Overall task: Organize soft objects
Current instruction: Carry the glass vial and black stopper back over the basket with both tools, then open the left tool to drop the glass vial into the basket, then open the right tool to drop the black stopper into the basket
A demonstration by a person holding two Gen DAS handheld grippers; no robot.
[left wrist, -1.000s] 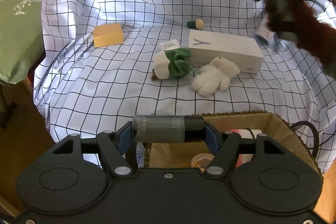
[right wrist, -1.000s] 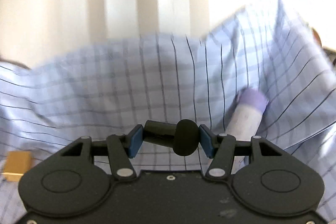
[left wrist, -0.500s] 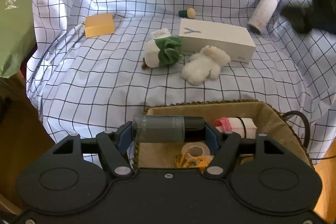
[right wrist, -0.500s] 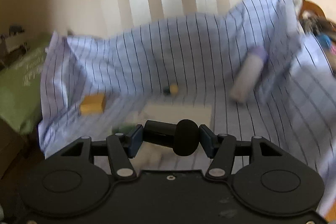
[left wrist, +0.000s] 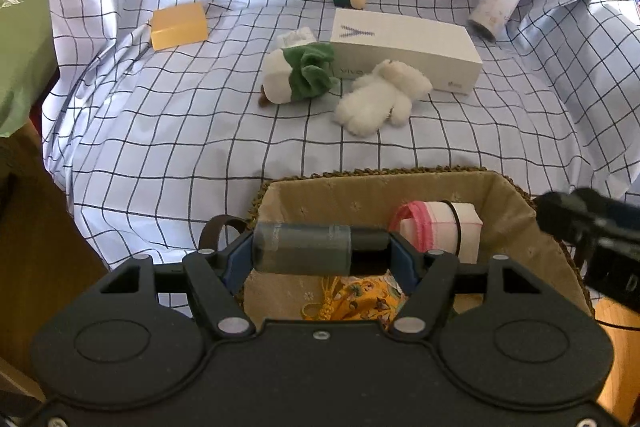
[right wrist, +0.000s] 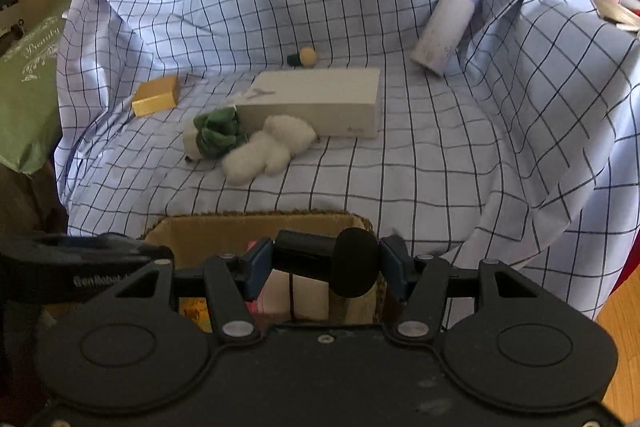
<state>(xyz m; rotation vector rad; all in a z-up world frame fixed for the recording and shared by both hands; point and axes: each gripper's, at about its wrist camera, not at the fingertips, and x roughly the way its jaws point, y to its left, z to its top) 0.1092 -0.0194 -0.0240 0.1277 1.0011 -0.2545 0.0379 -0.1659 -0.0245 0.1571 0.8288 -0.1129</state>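
One orange pouch [left wrist: 352,301], maybe embroidered

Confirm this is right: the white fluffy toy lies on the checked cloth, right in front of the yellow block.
Not quite. The white fluffy toy does lie on the checked cloth, but right in front of the long white box, not the yellow block, which sits apart to the left. The left wrist view shows it.
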